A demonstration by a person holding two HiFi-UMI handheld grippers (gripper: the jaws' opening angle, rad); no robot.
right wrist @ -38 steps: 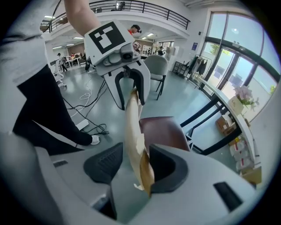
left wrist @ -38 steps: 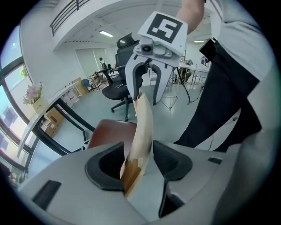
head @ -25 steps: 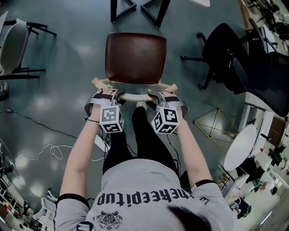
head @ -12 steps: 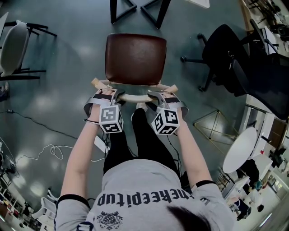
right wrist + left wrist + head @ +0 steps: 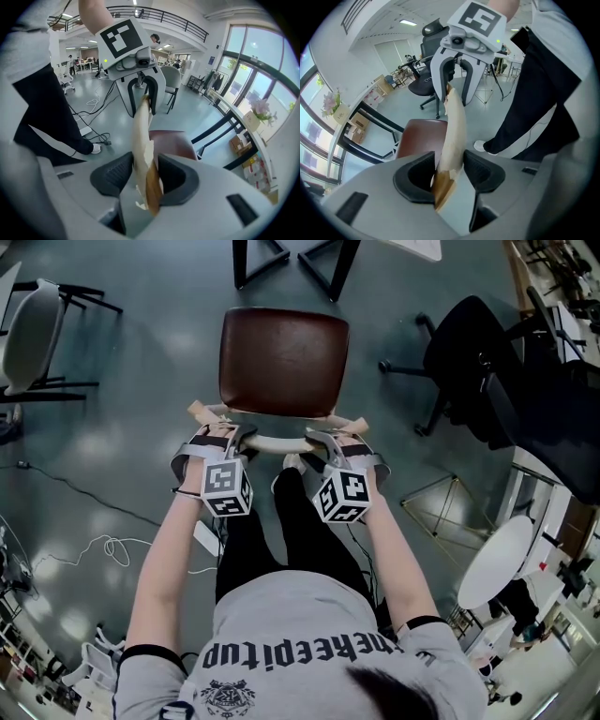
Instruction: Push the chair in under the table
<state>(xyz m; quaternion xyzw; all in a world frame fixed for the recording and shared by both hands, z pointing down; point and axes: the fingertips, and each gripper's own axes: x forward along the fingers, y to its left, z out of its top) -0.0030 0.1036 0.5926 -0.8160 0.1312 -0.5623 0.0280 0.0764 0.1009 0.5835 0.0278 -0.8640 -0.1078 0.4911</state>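
The chair has a brown seat and a pale curved wooden back rail, and it stands on the grey floor just short of the table's black legs. My left gripper is shut on the rail's left part and my right gripper on its right part. In the left gripper view the rail runs up between the dark pads of the left gripper. The right gripper view shows the same rail clamped in the right gripper, with the seat beyond.
A black office chair stands to the right and a white chair to the left. A wire-frame stand and a round white table are at the right. Cables lie on the floor at the left.
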